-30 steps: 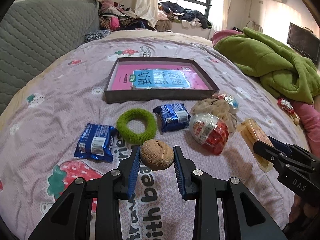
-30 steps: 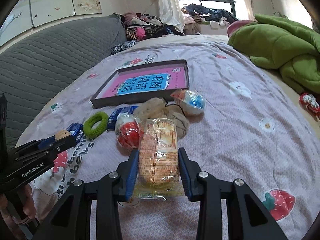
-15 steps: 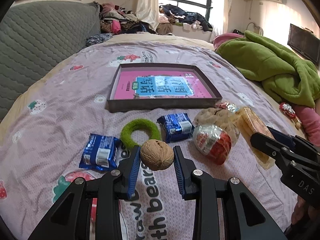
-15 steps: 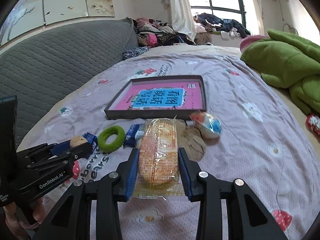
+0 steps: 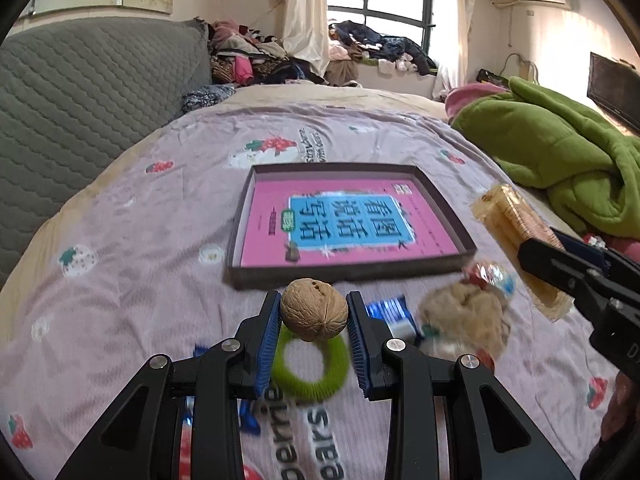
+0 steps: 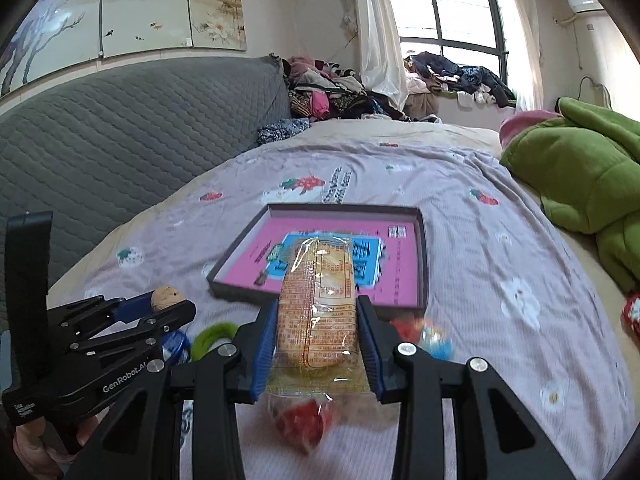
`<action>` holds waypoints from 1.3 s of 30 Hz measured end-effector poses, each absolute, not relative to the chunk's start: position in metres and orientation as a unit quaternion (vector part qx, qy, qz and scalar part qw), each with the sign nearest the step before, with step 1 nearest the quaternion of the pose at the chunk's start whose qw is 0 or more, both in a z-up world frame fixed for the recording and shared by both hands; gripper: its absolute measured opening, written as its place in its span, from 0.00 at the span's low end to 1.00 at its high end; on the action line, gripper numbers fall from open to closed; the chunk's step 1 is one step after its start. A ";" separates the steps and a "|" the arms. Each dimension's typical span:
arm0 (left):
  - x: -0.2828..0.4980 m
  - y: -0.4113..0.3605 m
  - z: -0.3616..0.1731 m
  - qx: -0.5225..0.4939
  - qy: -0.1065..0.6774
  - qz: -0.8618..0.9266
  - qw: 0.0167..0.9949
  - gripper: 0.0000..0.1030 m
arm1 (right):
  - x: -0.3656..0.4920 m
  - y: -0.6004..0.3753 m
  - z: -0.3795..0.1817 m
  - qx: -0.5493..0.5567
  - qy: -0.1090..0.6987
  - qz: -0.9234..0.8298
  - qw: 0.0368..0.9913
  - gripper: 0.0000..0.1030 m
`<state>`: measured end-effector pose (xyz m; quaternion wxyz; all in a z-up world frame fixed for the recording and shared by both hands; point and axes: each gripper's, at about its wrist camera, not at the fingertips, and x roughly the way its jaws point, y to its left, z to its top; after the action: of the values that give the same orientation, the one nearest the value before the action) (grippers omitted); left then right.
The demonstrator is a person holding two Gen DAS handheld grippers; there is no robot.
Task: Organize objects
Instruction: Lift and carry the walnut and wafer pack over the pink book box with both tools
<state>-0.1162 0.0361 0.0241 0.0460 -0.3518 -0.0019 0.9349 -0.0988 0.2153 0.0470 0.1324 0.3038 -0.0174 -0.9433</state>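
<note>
Both grippers up off the bed now & heading toward the tray (image 5: 440,200), which looms bigger than a sec ago. Left gripper (image 5: 313,316) clamped on the walnut (image 5: 314,310), carried above the green ring (image 5: 308,372). Right gripper (image 6: 317,332) squeezing the wafer pack (image 6: 318,300), its far end already over the tray's near rim in the right view. Looks like both items get dropped in the tray next; pickups done. Left behind on the bedspread (image 5: 140,260): ring, blue packets, beige bundle (image 5: 464,316), all blurred. Room: grey quilted headboard (image 6: 120,140), green blanket (image 5: 560,152), clothes heaped by the window (image 6: 448,20).
</note>
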 end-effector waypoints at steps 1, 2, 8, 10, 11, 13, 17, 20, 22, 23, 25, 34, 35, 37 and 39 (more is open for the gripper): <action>-0.123 0.036 0.025 -0.352 -0.001 0.935 0.045 0.32 | -0.103 0.216 0.049 0.302 -0.016 -0.944 0.132 0.37; -0.128 0.036 0.026 -0.351 0.000 0.935 0.044 0.32 | -0.109 0.216 0.052 0.299 -0.015 -0.945 0.132 0.37; -0.155 0.039 0.027 -0.350 0.007 0.936 0.042 0.32 | -0.136 0.218 0.060 0.288 -0.013 -0.948 0.133 0.37; -0.165 0.041 0.028 -0.346 0.013 0.937 0.042 0.32 | -0.146 0.219 0.062 0.287 -0.013 -0.948 0.136 0.37; -0.169 0.042 0.029 -0.345 0.015 0.938 0.040 0.32 | -0.149 0.219 0.062 0.285 -0.013 -0.949 0.136 0.37; -0.178 0.043 0.030 -0.345 0.015 0.938 0.041 0.32 | -0.159 0.220 0.064 0.283 -0.013 -0.949 0.140 0.37; -0.201 0.043 0.030 -0.346 0.016 0.937 0.034 0.32 | -0.175 0.224 0.066 0.274 -0.014 -0.950 0.146 0.37; -0.217 0.043 0.028 -0.348 0.019 0.937 0.034 0.32 | -0.186 0.227 0.064 0.269 -0.013 -0.952 0.146 0.37; -0.230 0.041 0.024 -0.354 0.013 0.934 0.034 0.32 | -0.192 0.229 0.061 0.269 -0.013 -0.952 0.146 0.37; -0.235 0.040 0.022 -0.356 0.013 0.934 0.031 0.32 | -0.196 0.231 0.059 0.270 -0.013 -0.952 0.145 0.37; -0.246 0.038 0.019 -0.365 0.005 0.930 0.032 0.32 | -0.203 0.231 0.055 0.273 -0.008 -0.951 0.148 0.37; -0.285 0.047 0.002 -0.377 0.027 0.926 0.020 0.32 | -0.232 0.233 0.020 0.313 0.001 -0.938 0.149 0.37; -0.289 0.048 0.000 -0.379 0.028 0.925 0.021 0.32 | -0.236 0.234 0.015 0.321 -0.001 -0.935 0.148 0.37; -0.300 0.046 -0.006 -0.386 0.025 0.922 0.022 0.32 | -0.240 0.235 0.008 0.333 0.002 -0.932 0.146 0.37; -0.311 0.046 -0.013 -0.401 0.026 0.915 0.018 0.32 | -0.244 0.235 0.002 0.342 0.008 -0.928 0.145 0.37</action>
<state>-0.3106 0.0456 -0.0128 0.0181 -0.4012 0.0263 0.9154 -0.2444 0.2348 0.0019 0.1446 0.3422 0.0076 -0.9284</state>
